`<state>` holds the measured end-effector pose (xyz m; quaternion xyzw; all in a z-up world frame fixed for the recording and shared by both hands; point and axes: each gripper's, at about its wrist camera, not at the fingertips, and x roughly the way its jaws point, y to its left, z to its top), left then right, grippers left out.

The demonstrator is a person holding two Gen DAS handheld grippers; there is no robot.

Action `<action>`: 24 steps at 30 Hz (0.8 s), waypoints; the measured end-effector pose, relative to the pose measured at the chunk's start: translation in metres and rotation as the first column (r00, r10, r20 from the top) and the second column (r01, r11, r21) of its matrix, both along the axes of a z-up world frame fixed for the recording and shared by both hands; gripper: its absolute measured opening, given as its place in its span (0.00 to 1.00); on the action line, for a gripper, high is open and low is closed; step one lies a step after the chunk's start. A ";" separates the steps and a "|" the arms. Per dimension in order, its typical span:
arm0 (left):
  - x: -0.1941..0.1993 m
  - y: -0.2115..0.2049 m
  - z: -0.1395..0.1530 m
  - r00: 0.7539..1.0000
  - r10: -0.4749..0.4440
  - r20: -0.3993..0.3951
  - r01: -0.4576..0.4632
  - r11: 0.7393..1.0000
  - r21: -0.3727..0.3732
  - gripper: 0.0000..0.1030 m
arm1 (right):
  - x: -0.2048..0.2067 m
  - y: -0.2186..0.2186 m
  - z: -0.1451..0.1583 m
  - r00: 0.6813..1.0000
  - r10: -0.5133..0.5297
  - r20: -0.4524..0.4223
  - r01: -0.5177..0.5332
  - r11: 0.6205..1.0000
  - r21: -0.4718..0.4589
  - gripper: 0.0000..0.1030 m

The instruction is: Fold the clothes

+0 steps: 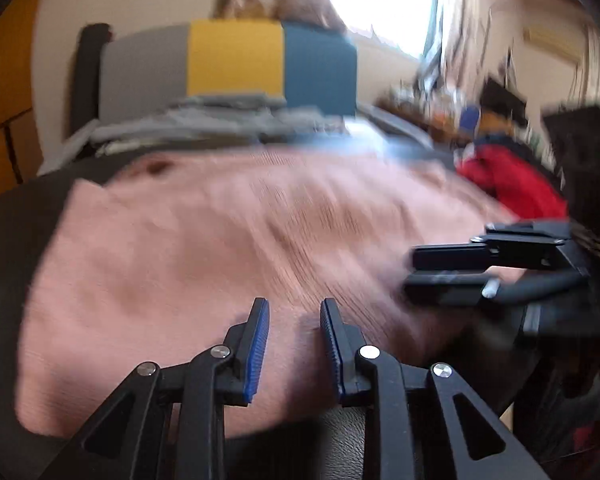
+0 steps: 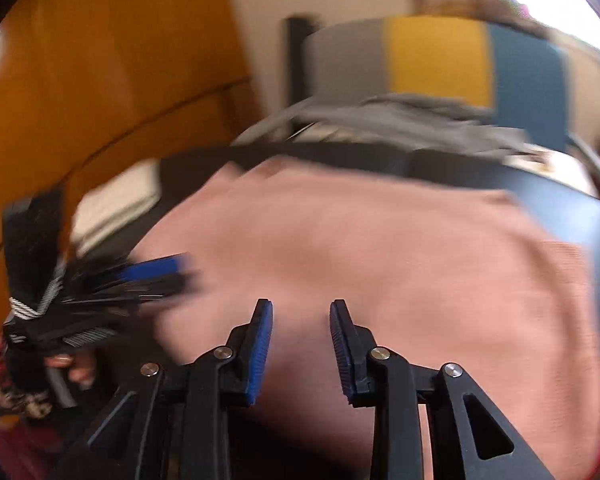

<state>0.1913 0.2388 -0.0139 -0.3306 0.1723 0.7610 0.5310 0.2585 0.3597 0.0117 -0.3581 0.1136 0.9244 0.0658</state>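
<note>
A pink knitted garment point(image 1: 228, 232) lies spread flat on a dark surface point(image 1: 4, 248); it also fills the right wrist view point(image 2: 380, 248). My left gripper point(image 1: 294, 308) is open and empty, just above the garment's near edge. My right gripper point(image 2: 301, 308) is open and empty, also above the near part of the garment. The right gripper shows at the right of the left wrist view point(image 1: 416, 272), and the left gripper shows blurred at the left of the right wrist view point(image 2: 180, 272). Both views are motion-blurred.
A stack of folded grey clothes point(image 1: 220, 120) lies beyond the pink garment, in front of a grey, yellow and blue chair back point(image 1: 236, 60). A red garment point(image 1: 508, 180) lies at the right. An orange wooden panel point(image 2: 100, 80) stands at the left.
</note>
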 end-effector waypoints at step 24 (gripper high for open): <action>-0.086 -0.062 -0.014 0.964 0.260 -0.056 -0.261 0.965 -0.017 0.29 | 0.122 0.105 -0.023 0.881 -0.472 0.026 0.471 0.882 0.017 0.30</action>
